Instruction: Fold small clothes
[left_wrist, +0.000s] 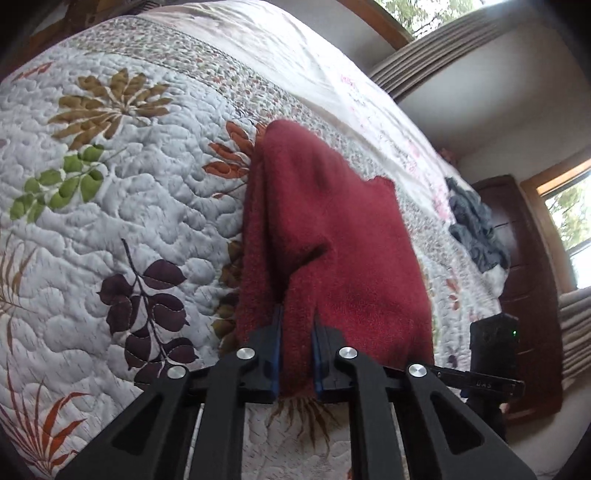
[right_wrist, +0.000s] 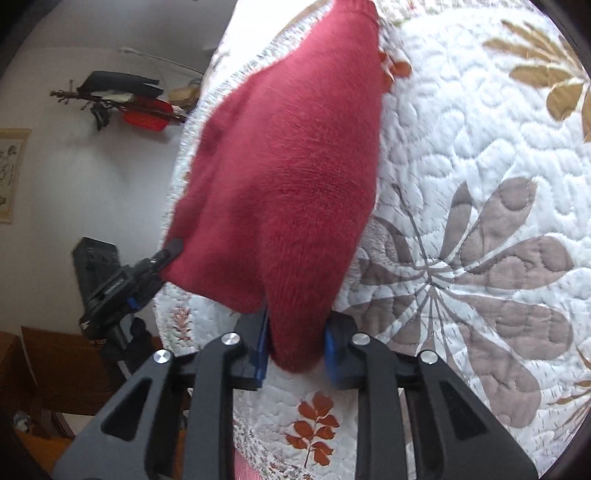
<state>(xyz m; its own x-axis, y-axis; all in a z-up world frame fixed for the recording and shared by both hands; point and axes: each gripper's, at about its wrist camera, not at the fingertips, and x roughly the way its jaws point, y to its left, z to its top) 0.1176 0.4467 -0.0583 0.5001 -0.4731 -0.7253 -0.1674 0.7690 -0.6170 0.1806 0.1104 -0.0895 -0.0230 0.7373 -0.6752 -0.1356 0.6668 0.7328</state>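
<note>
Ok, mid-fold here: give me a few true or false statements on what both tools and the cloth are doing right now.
1. The left tool is clamped on the dark red knitted cloth. True.
2. The right tool is open and holds nothing. False: it grips the near end of the same red cloth.
3. The cloth lies folded in a neat square on the bed. False: it is raised off the white quilted leaf-print bedspread at the near end, held by both tools.
4. A crumpled grey garment lies further along the bed. True.
5. The bedspread is plain blue. False: it is white with coloured leaf patterns.
</note>
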